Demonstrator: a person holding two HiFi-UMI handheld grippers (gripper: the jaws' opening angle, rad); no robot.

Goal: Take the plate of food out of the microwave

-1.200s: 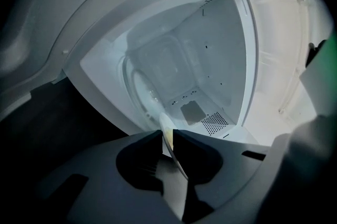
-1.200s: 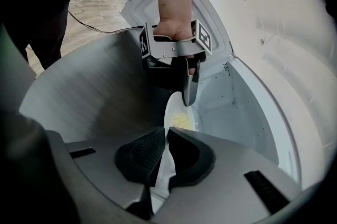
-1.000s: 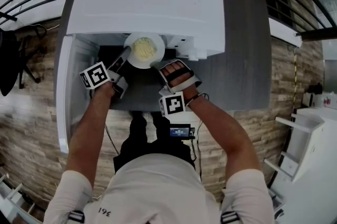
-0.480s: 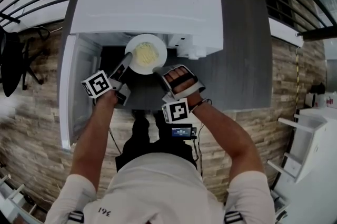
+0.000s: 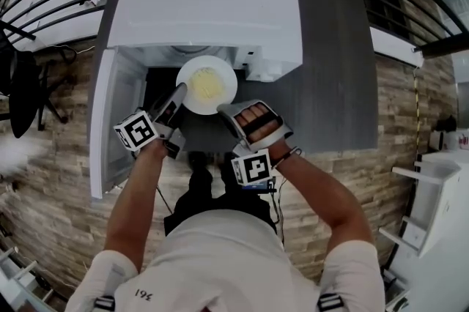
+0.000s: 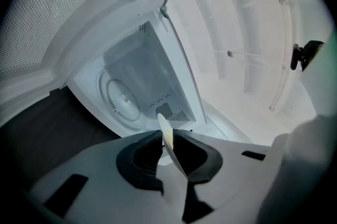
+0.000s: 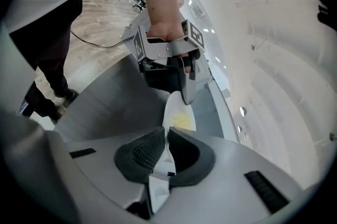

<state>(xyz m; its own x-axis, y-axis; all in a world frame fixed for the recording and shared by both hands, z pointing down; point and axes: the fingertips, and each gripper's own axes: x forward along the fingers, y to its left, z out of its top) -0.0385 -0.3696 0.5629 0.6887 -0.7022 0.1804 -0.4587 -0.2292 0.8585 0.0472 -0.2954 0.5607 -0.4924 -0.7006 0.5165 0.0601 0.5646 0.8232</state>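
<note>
A white plate [image 5: 207, 85] with yellow food hangs just in front of the open mouth of the white microwave [image 5: 205, 3]. My left gripper [image 5: 182, 90] is shut on the plate's left rim, and my right gripper [image 5: 220, 108] is shut on its near right rim. In the left gripper view the rim of the plate [image 6: 167, 136] stands edge-on between the pads, with the empty cavity and its turntable [image 6: 124, 97] behind. In the right gripper view the plate [image 7: 178, 112] runs from my jaws to the left gripper [image 7: 184, 89] on its far side.
The microwave door [image 5: 110, 127] stands swung open at the left. The microwave sits on a dark grey table [image 5: 337, 69] with bare top to its right. A wood-pattern floor lies below, and black railings cross the top of the head view.
Both grippers have drawn back toward the person and risen, carrying the plate with them. The plate has come from the microwave's mouth to just outside it.
</note>
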